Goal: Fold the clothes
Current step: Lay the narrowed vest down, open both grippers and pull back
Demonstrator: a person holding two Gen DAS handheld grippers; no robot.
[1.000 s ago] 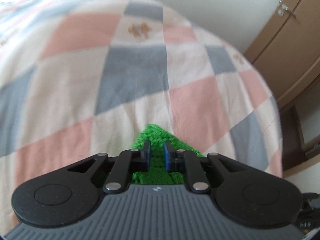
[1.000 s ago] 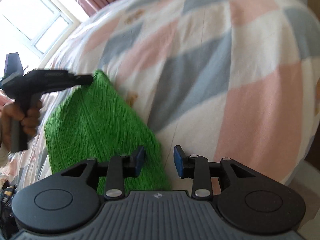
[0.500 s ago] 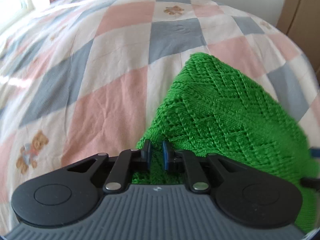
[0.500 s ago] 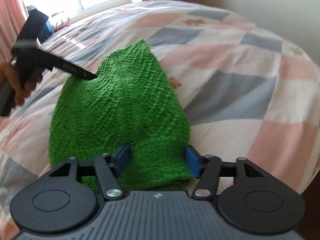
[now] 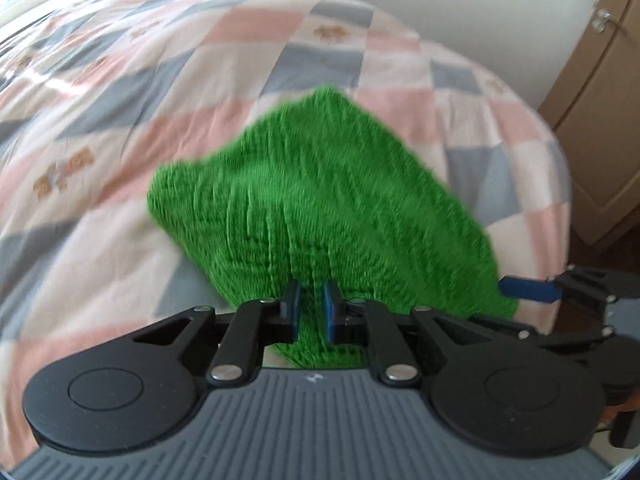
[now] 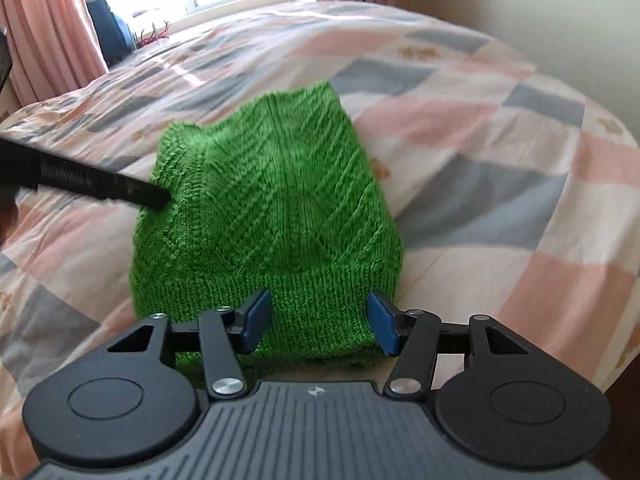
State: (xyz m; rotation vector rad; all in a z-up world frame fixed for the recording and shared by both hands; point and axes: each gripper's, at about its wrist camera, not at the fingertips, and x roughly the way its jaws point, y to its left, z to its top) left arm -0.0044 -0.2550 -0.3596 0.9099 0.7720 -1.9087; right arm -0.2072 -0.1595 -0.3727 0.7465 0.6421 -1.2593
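Note:
A bright green knitted garment point(image 5: 328, 200) lies folded on the checked bedspread point(image 5: 120, 100). In the left wrist view my left gripper point(image 5: 311, 314) is shut on a pinch of its near edge. The right wrist view shows the same green knit point(image 6: 272, 200) with its ribbed hem nearest, and my right gripper point(image 6: 318, 322) stands open, one finger on each side of that hem. The left gripper's black body point(image 6: 100, 184) reaches in from the left and meets the knit's left corner. One blue pad of the right gripper point(image 5: 528, 288) shows at the right edge of the left view.
The bed's quilt point(image 6: 500, 160) of pink, grey and cream squares spreads all round the garment. A wooden wardrobe door point(image 5: 600, 100) stands beyond the bed's right corner. A window with pink curtains point(image 6: 48, 32) sits behind the bed. The bed edge drops away at the right.
The garment has come down and settled flatter on the bed. My right gripper has widened around the hem. My left gripper keeps its pinch and has drawn back, so more of the knit shows.

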